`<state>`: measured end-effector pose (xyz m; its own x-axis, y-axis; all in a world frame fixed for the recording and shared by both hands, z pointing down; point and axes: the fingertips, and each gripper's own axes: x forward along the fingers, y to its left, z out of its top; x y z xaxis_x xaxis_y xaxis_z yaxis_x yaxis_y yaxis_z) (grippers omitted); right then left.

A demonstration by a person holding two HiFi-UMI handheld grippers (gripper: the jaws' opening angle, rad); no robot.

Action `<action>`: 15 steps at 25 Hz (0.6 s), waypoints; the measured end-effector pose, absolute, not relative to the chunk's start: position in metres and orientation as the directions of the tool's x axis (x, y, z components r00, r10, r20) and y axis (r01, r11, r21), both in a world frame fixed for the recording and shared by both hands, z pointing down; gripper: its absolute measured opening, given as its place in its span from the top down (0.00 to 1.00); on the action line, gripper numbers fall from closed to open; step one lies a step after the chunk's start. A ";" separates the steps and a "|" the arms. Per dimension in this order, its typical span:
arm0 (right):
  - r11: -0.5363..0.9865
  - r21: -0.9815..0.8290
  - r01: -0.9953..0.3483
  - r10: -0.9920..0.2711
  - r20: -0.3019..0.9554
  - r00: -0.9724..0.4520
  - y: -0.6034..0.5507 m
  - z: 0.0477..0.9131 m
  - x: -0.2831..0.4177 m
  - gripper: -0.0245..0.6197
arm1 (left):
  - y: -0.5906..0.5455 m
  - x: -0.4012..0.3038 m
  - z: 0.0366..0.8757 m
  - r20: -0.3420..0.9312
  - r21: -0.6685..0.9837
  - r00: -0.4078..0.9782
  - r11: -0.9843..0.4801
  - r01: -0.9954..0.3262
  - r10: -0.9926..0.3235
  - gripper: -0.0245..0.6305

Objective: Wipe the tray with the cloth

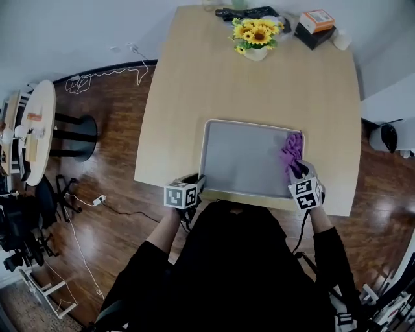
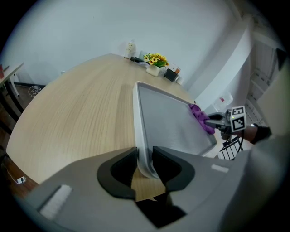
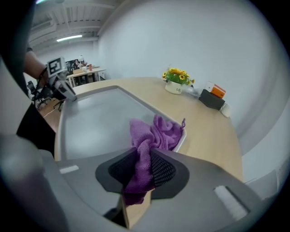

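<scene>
From the head view, the grey tray (image 1: pixel 246 155) lies flat on the pale wood surface (image 1: pixel 194 91), close to the near edge, and the purple cloth (image 1: pixel 292 150) is bunched up inside it, tight against the right-hand rim. The left gripper (image 1: pixel 198 184) is at the tray's near left corner, and the right gripper (image 1: pixel 297 170) is at the near right with the cloth running into its jaws. Far end of the surface: a pot of sunflowers (image 1: pixel 257 34) and an orange box (image 1: pixel 317 19), well apart from the tray. Dark wood floor (image 1: pixel 104 123) off to the left. Over to the left gripper view: the jaws are nearly together and pinching the tray's (image 2: pixel 167 120) raised white rim, one jaw outside it and one inside, with the tray stretching away from them. Across the tray the cloth (image 2: pixel 200 117) sits at the far rim with the right gripper (image 2: pixel 216 122) touching it. Now the right gripper view: the jaws are closed partway, clamped on a hanging fold of the cloth (image 3: pixel 152 136), pads pressing it from both sides, and the rest of it spills forward into the tray's (image 3: pixel 90 118) corner. The left gripper (image 3: pixel 68 93) is at the opposite edge, and the sunflowers (image 3: pixel 176 77) stand beyond.
</scene>
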<state>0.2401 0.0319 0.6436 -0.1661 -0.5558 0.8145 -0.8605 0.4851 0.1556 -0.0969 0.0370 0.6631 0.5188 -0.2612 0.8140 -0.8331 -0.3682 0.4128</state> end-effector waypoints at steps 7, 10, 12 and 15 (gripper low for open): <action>0.352 0.205 -0.913 -0.542 0.840 -0.021 -0.059 0.646 0.247 0.84 | 0.037 -0.097 0.664 0.792 0.434 0.551 -0.393 -0.811 -0.262 0.82; 0.337 0.246 -0.909 -0.544 0.839 0.025 -0.075 0.643 0.231 0.84 | 0.038 -0.100 0.662 0.781 0.454 0.570 -0.395 -0.799 -0.254 0.82; 0.338 0.239 -0.910 -0.539 0.842 0.021 -0.084 0.643 0.212 0.84 | 0.037 -0.100 0.663 0.774 0.467 0.583 -0.400 -0.789 -0.246 0.82; 0.419 0.206 -0.885 -0.537 0.841 -0.058 -0.099 0.644 0.156 0.84 | 0.036 -0.098 0.663 0.772 0.472 0.593 -0.418 -0.776 -0.230 0.81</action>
<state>0.1555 -0.0988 0.6436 -0.0582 -0.5372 0.8414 -0.8845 0.4186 0.2061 -0.0983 0.0357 0.6633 0.5928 -0.2296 0.7720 -0.7763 -0.4179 0.4719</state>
